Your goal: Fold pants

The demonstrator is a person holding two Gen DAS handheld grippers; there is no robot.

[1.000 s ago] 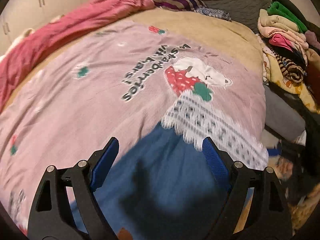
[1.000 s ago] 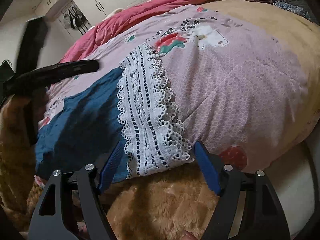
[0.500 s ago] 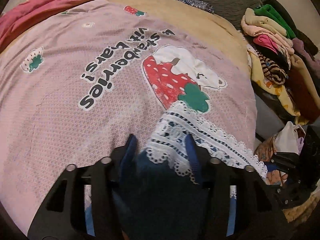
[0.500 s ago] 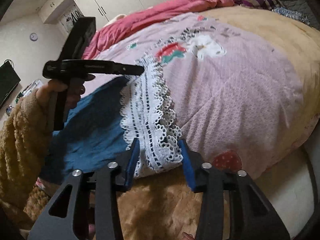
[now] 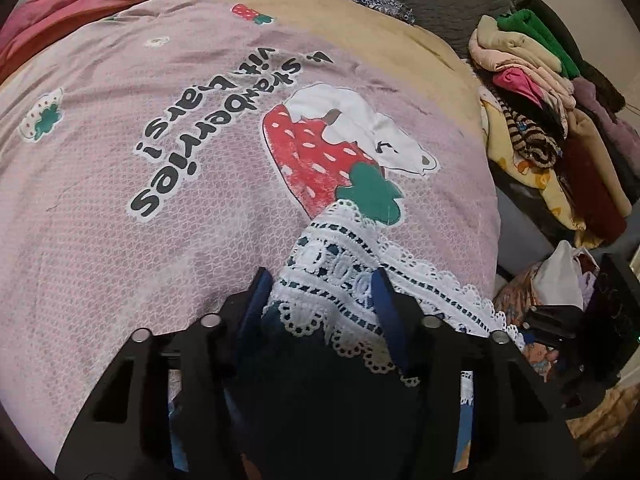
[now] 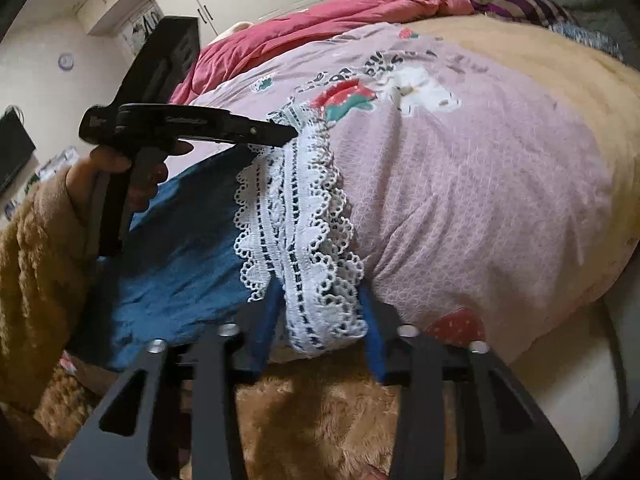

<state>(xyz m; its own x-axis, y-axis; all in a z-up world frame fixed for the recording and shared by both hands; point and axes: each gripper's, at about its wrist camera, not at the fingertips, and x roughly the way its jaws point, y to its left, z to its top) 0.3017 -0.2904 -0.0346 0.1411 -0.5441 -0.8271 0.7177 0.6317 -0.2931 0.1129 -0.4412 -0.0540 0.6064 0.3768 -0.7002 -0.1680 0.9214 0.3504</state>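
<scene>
Left wrist view showed the left gripper (image 5: 324, 292) with its blue fingers (image 5: 256, 300) drawn in on the far end of the white lace hem (image 5: 340, 264), pinching it where it met the blue pants (image 5: 320, 380). The pants lay spread on the pink strawberry blanket (image 5: 160, 240), with the hem just below the printed strawberry (image 5: 316, 156) as that view framed it. Right wrist view showed the right gripper (image 6: 320, 316) closed the same way on the near end of the hem (image 6: 304, 240), at the blanket's near edge, with the blue cloth (image 6: 180, 256) stretching away to the left of the lace. The left gripper (image 6: 280, 136) appeared there side-on, its tip at the far end of the hem, which looked slightly lifted and bunched between the two grips.

The lace looked thin and open-worked, so I judged either pinch could have held only the trim and not the denim-blue layers under it; a lift would then have left part of the leg behind and spoiled the fold. Uneven pulling could have skewed the hem line or stretched the lace. The near end sat at the blanket's edge above a fuzzy tan fabric (image 6: 320, 420), so a slip there might have let it slide off.
</scene>
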